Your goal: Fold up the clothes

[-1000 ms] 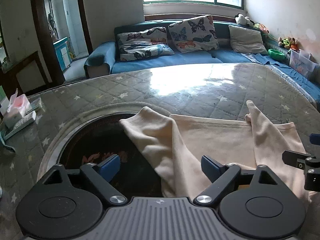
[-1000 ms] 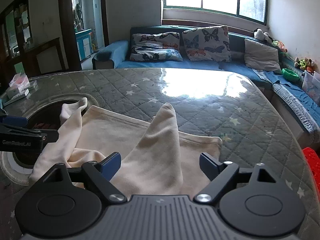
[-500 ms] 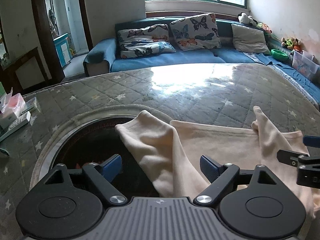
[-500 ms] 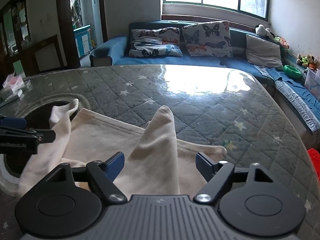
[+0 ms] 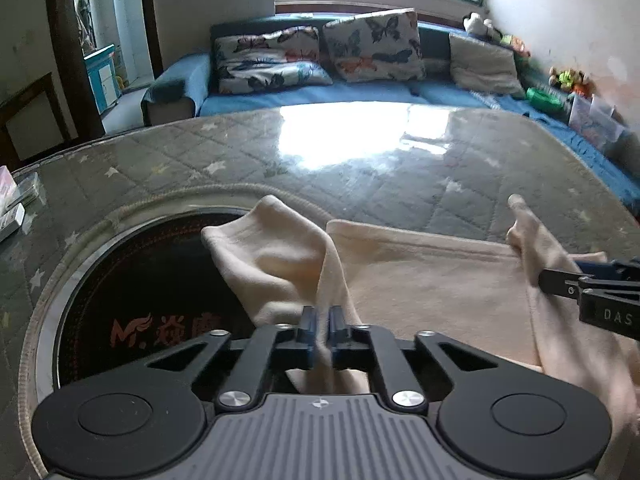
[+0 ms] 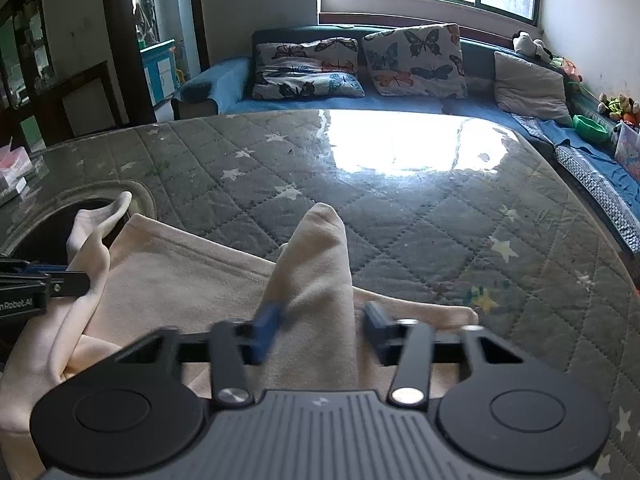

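Note:
A cream garment [image 5: 432, 280] lies on the quilted grey star-patterned table cover [image 5: 360, 168], with a raised fold at each side. My left gripper [image 5: 322, 330] is shut on the garment's left fold, over the round dark opening [image 5: 132, 300]. In the right wrist view the garment [image 6: 192, 276] spreads left, and its right fold [image 6: 320, 264] stands up between my right gripper's [image 6: 320, 330] blue fingers [image 6: 266, 326], which are blurred and partly closed, with gaps on both sides. The left gripper also shows at the left edge [image 6: 36, 284]. The right gripper shows at the right edge of the left wrist view [image 5: 600, 296].
A blue sofa [image 6: 400, 96] with butterfly cushions [image 6: 412, 60] runs behind the table under the window. Boxes lie at the table's left edge [image 5: 12, 208]. A green bowl [image 6: 590, 128] and toys sit along the right wall.
My left gripper has closed from wide open onto the left fold. My right gripper's fingers have moved inward around the right fold. The garment's folds have been pushed slightly forward.

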The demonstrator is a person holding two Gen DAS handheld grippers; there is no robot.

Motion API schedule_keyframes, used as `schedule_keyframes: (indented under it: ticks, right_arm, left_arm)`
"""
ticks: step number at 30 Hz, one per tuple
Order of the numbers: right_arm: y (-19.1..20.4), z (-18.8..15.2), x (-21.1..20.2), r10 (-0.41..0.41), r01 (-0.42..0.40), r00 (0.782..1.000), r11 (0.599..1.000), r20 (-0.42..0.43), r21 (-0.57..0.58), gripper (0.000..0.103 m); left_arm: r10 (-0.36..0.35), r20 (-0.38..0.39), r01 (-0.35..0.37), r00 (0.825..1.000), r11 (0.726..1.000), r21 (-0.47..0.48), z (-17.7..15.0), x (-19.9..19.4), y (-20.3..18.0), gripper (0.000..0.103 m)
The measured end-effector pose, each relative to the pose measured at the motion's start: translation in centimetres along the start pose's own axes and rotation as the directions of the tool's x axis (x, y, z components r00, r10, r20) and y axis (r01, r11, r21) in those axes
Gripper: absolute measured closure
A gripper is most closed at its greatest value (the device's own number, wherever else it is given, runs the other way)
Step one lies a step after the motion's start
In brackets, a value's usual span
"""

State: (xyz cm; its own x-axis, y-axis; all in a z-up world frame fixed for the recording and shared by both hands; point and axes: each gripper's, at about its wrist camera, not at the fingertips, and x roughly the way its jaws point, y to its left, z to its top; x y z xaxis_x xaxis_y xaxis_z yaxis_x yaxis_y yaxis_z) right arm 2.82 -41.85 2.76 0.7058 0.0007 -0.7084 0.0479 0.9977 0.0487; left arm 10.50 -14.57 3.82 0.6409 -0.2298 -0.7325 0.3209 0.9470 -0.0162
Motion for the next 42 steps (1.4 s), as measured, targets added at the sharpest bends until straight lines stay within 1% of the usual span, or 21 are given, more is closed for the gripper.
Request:
schedule_keyframes:
  ticks: [3,5,11,14,16,20,24,27,29,30,32,34,36,37,38,39,42]
  right_arm:
    - [-0.4,-0.1,-1.1,0.014,-0.015,1.000,1.000,0.016,0.018,0.092]
    - [-0.6,-0.3,-2.3,0.017,-0.018,0.999,1.000,0.042,0.022,0.097]
    - [-2.0,-1.4,-6.9,0.007,-0.013,0.992,0.999,0.129,0.046,0.099]
    - [-3.2,-2.3,-9.5,-0.017,0.007,0.986,0.998,0.167,0.057,0.099]
    - [-4.3,-3.2,-11.5,-0.036,0.020,0.980,0.996,0.195,0.086,0.099]
    - [-6.2,-5.3,-15.5,-0.071,0.036,0.966,0.989,0.248,0.144,0.099]
    - [-8.0,-8.0,-18.7,-0.113,0.056,0.957,0.976,0.269,0.210,0.099]
    - [-9.9,-10.3,-19.9,-0.154,0.083,0.958,0.956,0.240,0.283,0.099]
    - [-11.4,-11.9,-20.0,-0.179,0.110,0.966,0.938,0.187,0.329,0.099]
    - [-12.0,-12.6,-20.0,-0.195,0.130,0.967,0.930,0.162,0.344,0.098]
    - [-12.8,-13.6,-20.0,-0.227,0.172,0.966,0.921,0.122,0.350,0.094]
    - [-13.1,-14.0,-20.2,-0.236,0.182,0.964,0.919,0.119,0.351,0.094]
    - [-13.2,-14.2,-20.5,-0.232,0.176,0.965,0.921,0.126,0.347,0.092]
    - [-12.8,-14.1,-20.5,-0.224,0.168,0.965,0.927,0.136,0.334,0.091]
    - [-12.4,-13.8,-20.4,-0.217,0.163,0.966,0.935,0.144,0.315,0.087]
    - [-11.8,-13.5,-20.3,-0.205,0.154,0.967,0.944,0.151,0.293,0.084]
    - [-9.7,-12.6,-19.3,-0.138,0.098,0.978,0.966,0.154,0.238,0.081]
  left_arm:
    - [-0.001,0.037,0.001,0.999,1.000,-0.007,-0.2,-1.5,0.4,0.100]
    - [0.000,0.063,0.001,0.998,1.000,-0.019,-0.5,-2.8,0.9,0.100]
    - [0.033,0.121,-0.022,0.992,0.996,-0.090,-1.9,-7.1,3.5,0.100]
    - [0.061,0.144,-0.042,0.988,0.990,-0.135,-3.3,-9.6,5.4,0.100]
    - [0.080,0.154,-0.054,0.985,0.984,-0.168,-4.5,-11.4,6.9,0.100]
    - [0.106,0.141,-0.073,0.984,0.972,-0.222,-7.6,-14.2,9.3,0.100]
    - [0.134,0.099,-0.105,0.986,0.961,-0.255,-10.9,-15.7,11.1,0.101]
    - [0.162,0.058,-0.141,0.985,0.953,-0.268,-12.7,-15.8,12.0,0.101]
    - [0.167,0.033,-0.152,0.985,0.950,-0.271,-13.4,-15.8,12.5,0.101]
    - [0.164,0.026,-0.151,0.986,0.952,-0.265,-13.6,-15.9,12.5,0.100]
    - [0.146,0.030,-0.135,0.989,0.962,-0.236,-13.8,-16.3,11.9,0.099]
    - [0.121,0.047,-0.109,0.991,0.973,-0.205,-13.6,-16.7,11.0,0.095]
    - [0.067,0.069,-0.055,0.995,0.985,-0.163,-13.2,-16.8,9.4,0.089]
    - [0.034,0.073,-0.024,0.997,0.990,-0.136,-13.0,-16.7,8.3,0.088]
    - [0.001,0.076,0.008,0.997,0.994,-0.109,-12.8,-16.5,7.2,0.084]
    - [-0.033,0.079,0.039,0.996,0.996,-0.082,-12.5,-16.4,6.0,0.076]
    - [-0.133,0.079,0.134,0.988,0.991,-0.001,-11.9,-15.9,2.6,0.063]
